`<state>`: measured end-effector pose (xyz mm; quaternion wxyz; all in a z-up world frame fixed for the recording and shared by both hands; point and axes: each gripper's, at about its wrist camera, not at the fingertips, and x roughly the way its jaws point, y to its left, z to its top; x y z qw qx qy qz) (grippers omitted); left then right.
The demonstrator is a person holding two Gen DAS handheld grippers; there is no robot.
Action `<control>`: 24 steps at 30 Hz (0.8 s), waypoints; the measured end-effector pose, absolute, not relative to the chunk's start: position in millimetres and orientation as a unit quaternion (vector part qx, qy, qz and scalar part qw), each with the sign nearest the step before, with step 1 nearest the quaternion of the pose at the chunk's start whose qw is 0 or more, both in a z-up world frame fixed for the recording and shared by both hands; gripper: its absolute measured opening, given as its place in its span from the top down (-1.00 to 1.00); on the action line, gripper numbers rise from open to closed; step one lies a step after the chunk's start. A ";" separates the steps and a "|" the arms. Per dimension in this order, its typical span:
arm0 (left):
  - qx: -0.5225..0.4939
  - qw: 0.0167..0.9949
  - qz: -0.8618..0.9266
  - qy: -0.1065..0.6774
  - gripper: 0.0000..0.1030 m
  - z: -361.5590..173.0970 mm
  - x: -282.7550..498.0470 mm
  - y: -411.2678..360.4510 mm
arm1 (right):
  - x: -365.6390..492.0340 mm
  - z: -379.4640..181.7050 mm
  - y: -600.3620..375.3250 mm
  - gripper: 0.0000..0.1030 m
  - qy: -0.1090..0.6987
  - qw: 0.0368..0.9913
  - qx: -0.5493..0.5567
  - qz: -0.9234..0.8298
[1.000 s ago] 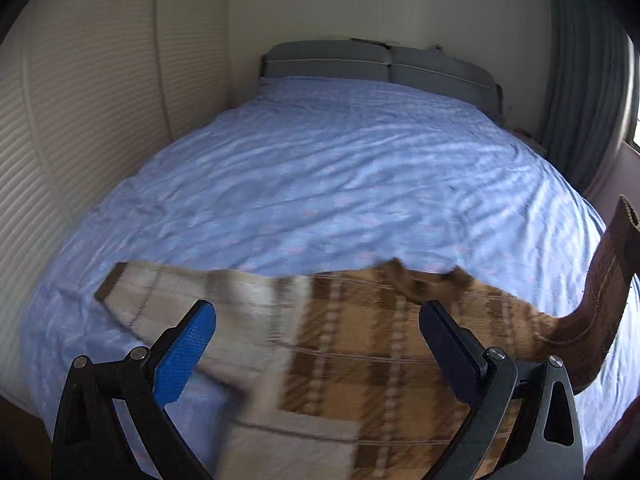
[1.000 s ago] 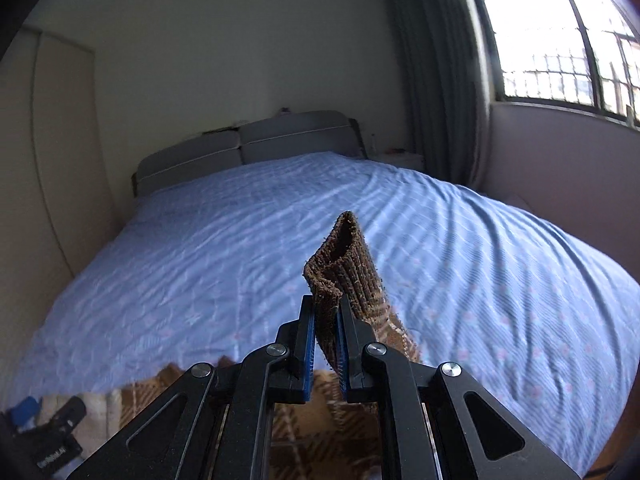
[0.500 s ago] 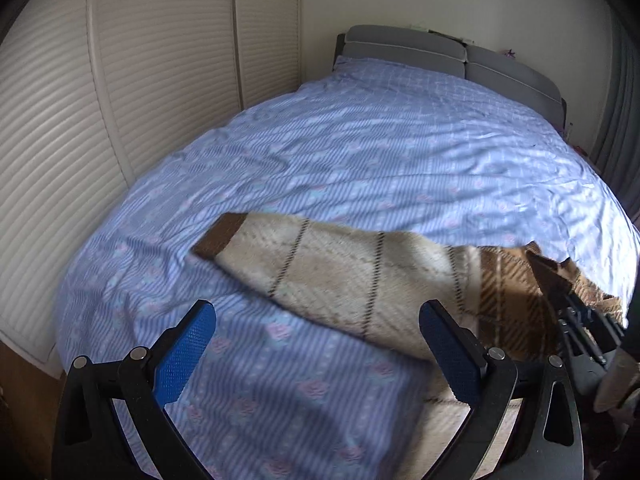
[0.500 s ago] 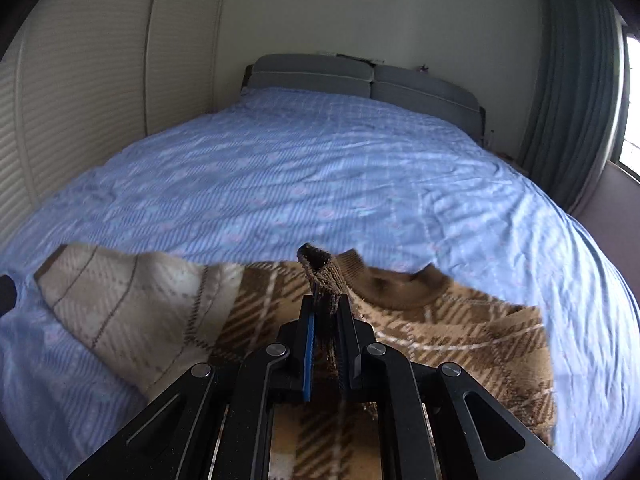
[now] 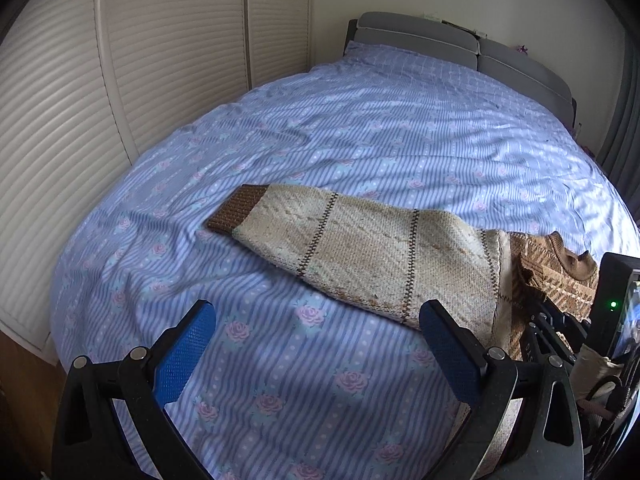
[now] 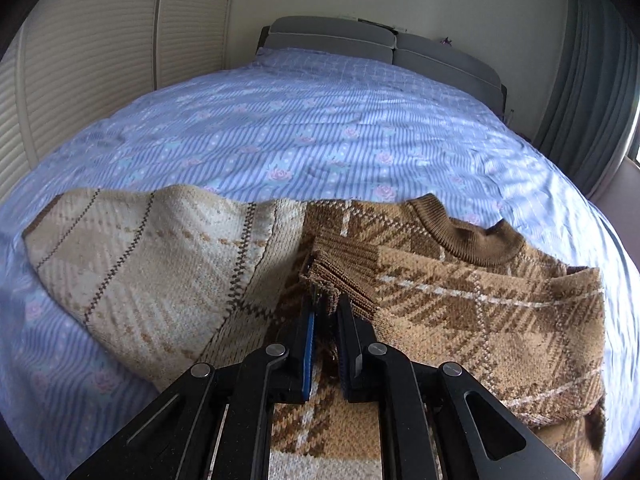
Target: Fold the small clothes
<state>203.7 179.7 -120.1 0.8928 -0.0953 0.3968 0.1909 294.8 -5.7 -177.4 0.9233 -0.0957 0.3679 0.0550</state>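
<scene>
Sweater (image 6: 460,300): one, brown-and-cream plaid knit, flat on bed (image 6: 320,128) near its foot edge. Right claw (image 6: 326,312) pressed together on ribbed brown cuff (image 6: 344,276) of one sleeve, that sleeve folded across the chest just below the collar (image 6: 468,236). Left claw (image 5: 316,344) spread wide, gripping nothing, poised above bare sheet just short of the second sleeve (image 5: 360,248). Two sleeves counted: one pinched and folded in, one cream-coloured and stretched out flat toward the left, ending in its own brown cuff (image 5: 236,214). Two blue pads on left claw, both uncovered. Beyond the sweater, broad unoccupied stretch of blue floral sheet up to grey headboard (image 6: 380,46) in two sections. Louvred wardrobe doors (image 5: 120,80) close along the bed's left edge; curtain (image 6: 592,80) near its right edge.
</scene>
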 end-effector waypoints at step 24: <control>-0.022 0.905 0.068 0.420 -1.00 -153.0 298.3 16.8 | 221.3 -144.5 -256.6 -0.31 0.338 0.926 -0.032 -0.166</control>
